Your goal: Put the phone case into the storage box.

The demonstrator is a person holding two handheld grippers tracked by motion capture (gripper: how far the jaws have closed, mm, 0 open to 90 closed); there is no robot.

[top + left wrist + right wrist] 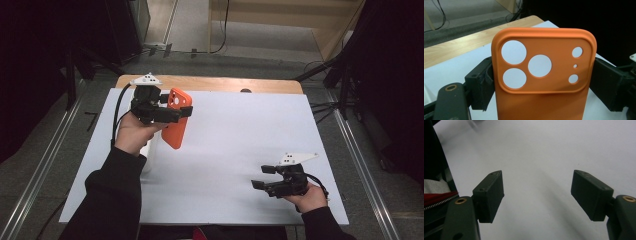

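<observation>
An orange phone case with round camera cut-outs is lifted above the white table sheet at the left. My left gripper is shut on it, jaws pressing both side edges. In the left gripper view the orange phone case stands upright between the two black pads, its back facing the camera. My right gripper rests low over the sheet at the front right, pointing left. In the right gripper view my right gripper is open, with bare white sheet between its pads.
A wooden table edge runs behind the white sheet. A white object lies on the sheet beside the left forearm. Dark stands and cables surround the table on the floor.
</observation>
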